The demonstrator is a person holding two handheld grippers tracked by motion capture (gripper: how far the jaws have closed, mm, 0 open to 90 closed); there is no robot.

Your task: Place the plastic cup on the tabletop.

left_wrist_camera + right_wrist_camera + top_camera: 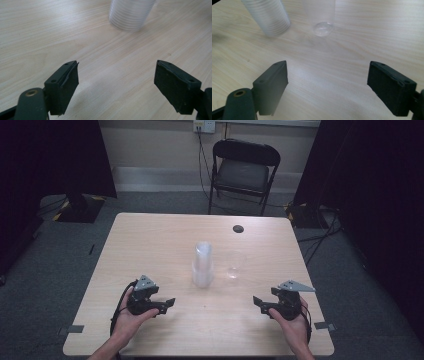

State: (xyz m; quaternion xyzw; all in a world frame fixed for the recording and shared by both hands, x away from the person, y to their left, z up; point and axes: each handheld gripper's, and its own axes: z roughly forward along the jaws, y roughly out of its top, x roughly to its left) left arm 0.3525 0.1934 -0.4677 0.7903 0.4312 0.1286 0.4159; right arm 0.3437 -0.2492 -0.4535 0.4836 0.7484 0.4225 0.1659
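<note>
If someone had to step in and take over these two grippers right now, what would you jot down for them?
Left gripper: open, holding nothing, near the table's front edge.
Right gripper: open, holding nothing, also near the front edge.
Stack of clear cups: upright at mid-table.
Single clear cup: upright beside the stack, apart from it.
Done: one cup stands separate from the stack.
Left: probably more cups to pull off the stack; nothing is gripped yet.
</note>
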